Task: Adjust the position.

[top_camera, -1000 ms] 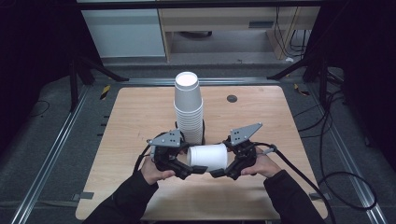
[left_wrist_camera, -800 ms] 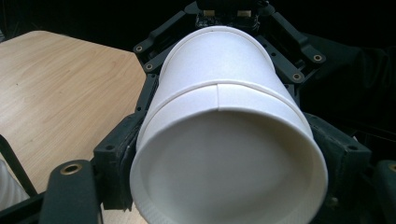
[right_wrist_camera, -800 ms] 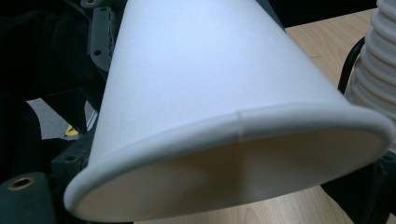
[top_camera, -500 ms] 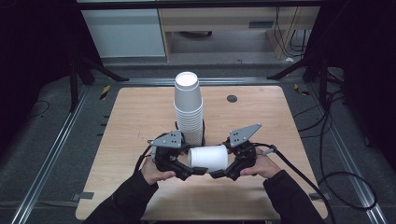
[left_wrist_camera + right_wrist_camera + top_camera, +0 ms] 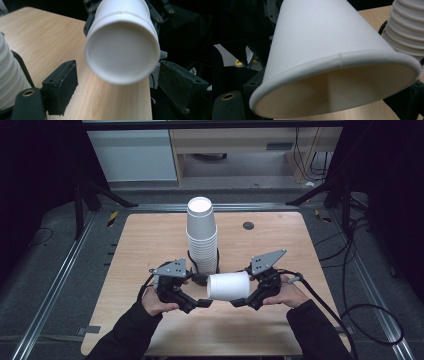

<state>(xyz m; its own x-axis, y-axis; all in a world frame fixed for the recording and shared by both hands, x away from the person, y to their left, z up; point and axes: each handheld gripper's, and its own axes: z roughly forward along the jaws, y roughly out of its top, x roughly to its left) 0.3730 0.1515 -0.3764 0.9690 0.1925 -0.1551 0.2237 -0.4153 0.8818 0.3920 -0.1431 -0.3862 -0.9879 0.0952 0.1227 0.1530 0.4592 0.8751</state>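
Observation:
A single white paper cup (image 5: 228, 286) lies on its side in the air just above the wooden table (image 5: 145, 245), in front of a tall stack of upturned white cups (image 5: 201, 235). My right gripper (image 5: 243, 291) is shut on the cup's rim end; in the right gripper view the cup's open mouth (image 5: 337, 95) faces the camera. My left gripper (image 5: 202, 291) is open at the cup's base end. In the left gripper view the cup's base (image 5: 122, 50) sits ahead of the spread jaws, without touching them.
A small black round spot (image 5: 248, 225) marks the table's far right. The cup stack (image 5: 10, 82) stands close beside my left gripper. Cables (image 5: 350, 310) trail off the table's right side. Metal rails (image 5: 60, 285) and shelving border the table.
My left gripper has drawn back a little to the left, away from the cup. The cup has shifted slightly right with the right gripper.

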